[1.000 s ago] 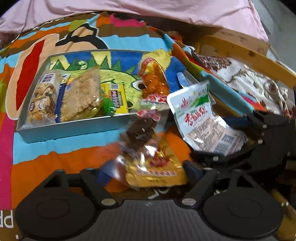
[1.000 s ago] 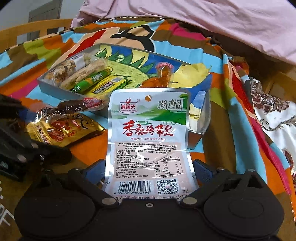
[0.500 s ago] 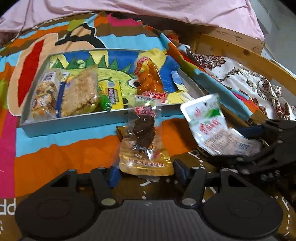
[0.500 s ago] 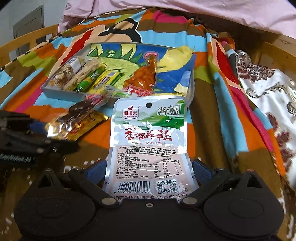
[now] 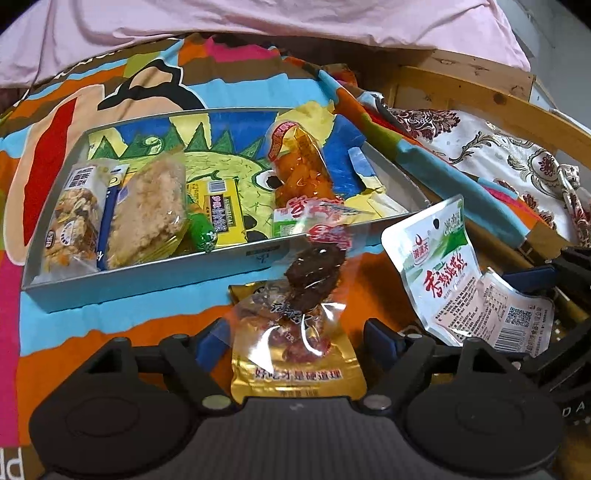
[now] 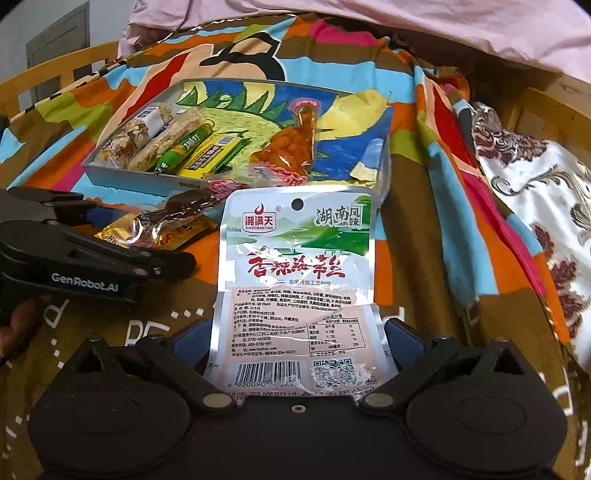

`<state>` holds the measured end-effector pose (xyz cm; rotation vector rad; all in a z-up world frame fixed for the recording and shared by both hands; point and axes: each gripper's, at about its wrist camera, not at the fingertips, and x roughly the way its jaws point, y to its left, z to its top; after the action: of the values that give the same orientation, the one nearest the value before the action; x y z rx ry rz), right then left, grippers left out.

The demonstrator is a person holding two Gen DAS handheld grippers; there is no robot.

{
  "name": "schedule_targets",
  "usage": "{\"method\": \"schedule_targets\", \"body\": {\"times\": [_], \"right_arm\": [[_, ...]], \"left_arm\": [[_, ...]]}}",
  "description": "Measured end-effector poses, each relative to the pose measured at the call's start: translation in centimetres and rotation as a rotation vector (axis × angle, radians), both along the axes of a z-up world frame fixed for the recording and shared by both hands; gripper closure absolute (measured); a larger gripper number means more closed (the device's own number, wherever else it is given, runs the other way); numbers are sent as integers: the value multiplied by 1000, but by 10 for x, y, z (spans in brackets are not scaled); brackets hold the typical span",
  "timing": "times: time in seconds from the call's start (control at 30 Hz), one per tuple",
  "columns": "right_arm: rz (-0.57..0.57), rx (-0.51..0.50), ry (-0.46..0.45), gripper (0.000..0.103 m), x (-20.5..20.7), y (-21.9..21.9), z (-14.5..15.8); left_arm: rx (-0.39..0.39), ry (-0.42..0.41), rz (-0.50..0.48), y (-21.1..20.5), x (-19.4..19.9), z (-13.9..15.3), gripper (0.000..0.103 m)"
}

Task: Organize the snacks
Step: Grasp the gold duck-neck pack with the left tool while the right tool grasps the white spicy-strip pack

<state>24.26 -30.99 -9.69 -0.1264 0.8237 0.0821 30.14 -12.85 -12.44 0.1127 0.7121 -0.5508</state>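
Note:
My left gripper (image 5: 295,341) hovers low over the blanket, just in front of the grey tray (image 5: 147,280). Its jaws are opening. Between them lie a gold snack packet (image 5: 299,373) and, on top of it, a clear packet of dark meat (image 5: 314,277). Neither pad visibly presses on them. My right gripper (image 6: 297,338) is shut on a white seaweed packet (image 6: 295,258), which stands up off the blanket to the right of the left gripper (image 6: 144,236). The tray (image 6: 122,177) holds several snacks, among them an orange packet (image 5: 299,170).
A colourful blanket (image 5: 74,332) covers the bed under everything. A pink quilt (image 5: 295,18) lies behind the tray. A wooden bed rail (image 5: 480,92) and a floral cloth (image 5: 498,158) are on the right. Part of a hand (image 6: 14,332) shows under the left gripper.
The left jaws narrowed around the gold and dark-meat packets, then widened again. The right gripper drew back and to the right with the white packet, away from the tray.

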Motion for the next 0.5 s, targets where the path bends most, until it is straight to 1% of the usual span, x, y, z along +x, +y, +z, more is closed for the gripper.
{"method": "schedule_targets", "body": {"times": [0.03, 0.07, 0.2, 0.27, 0.37, 0.5], "right_arm": [[-4, 2, 4, 4, 1, 0, -1], [-9, 5, 5, 5, 0, 0, -1], [-28, 15, 14, 5, -7, 0, 4], [-37, 24, 16, 6, -13, 0, 7], [-50, 40, 21, 6, -23, 0, 12], [-41, 36, 22, 6, -36, 3, 17]], "left_arm": [[7, -2, 0, 0, 0, -1, 34], [12, -1, -4, 0, 0, -2, 38], [5, 1, -7, 2, -5, 0, 39], [1, 15, -6, 3, -9, 2, 43], [-4, 29, 6, 8, -20, 8, 43], [-19, 53, 30, 19, -35, 17, 43]]}}
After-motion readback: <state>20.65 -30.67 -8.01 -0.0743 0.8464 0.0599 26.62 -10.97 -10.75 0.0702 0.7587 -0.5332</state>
